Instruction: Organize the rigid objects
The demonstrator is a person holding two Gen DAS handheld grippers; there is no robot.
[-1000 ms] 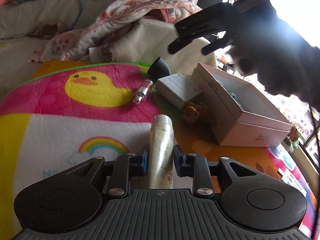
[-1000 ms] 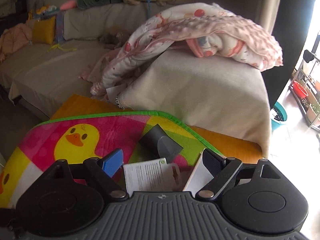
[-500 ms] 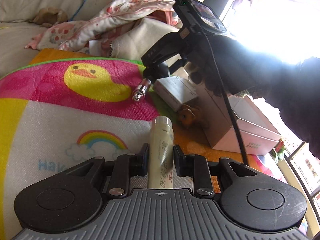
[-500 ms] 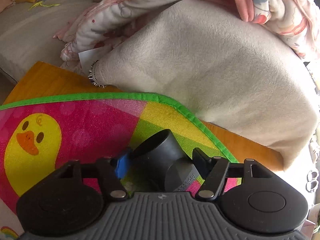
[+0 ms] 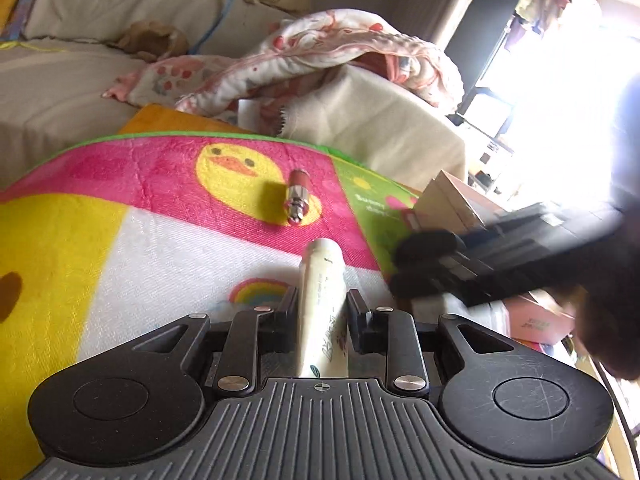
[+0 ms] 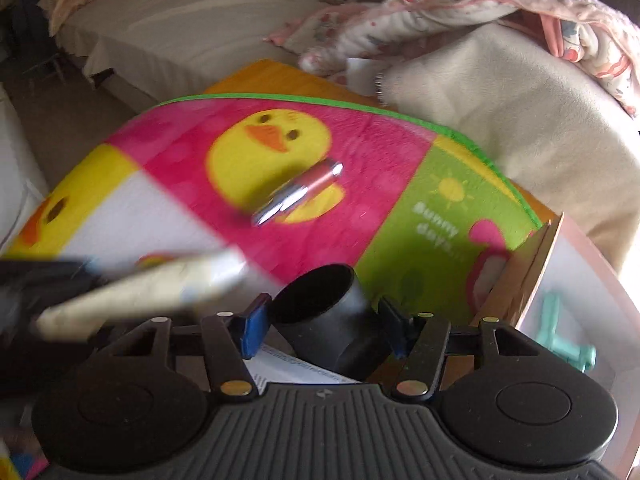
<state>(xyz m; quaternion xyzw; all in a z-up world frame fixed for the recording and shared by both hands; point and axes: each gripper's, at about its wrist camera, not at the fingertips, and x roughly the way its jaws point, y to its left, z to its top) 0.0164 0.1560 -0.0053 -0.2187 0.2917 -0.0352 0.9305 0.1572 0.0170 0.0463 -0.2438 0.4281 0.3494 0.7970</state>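
Observation:
My left gripper (image 5: 322,306) is shut on a cream tube (image 5: 322,300), held above the duck-print mat (image 5: 160,208). The tube shows blurred in the right wrist view (image 6: 140,288). My right gripper (image 6: 320,324) is shut on a black pipe-shaped piece (image 6: 324,312), lifted off the mat; it appears as a dark blur in the left wrist view (image 5: 472,264). A pink and silver lipstick (image 5: 298,198) lies on the yellow duck, also seen in the right wrist view (image 6: 298,194). An open pink box (image 6: 576,300) holding a teal item (image 6: 560,332) stands at the right.
A beige cushion (image 6: 520,120) with a pink patterned blanket (image 6: 460,4) on it stands behind the mat. A white carton (image 6: 288,368) lies under my right gripper. A beige sofa (image 5: 60,80) runs along the far left.
My right gripper closed on the black piece, lifted it and carried it back toward the box. My left gripper with the tube shifted, so the lipstick now lies ahead.

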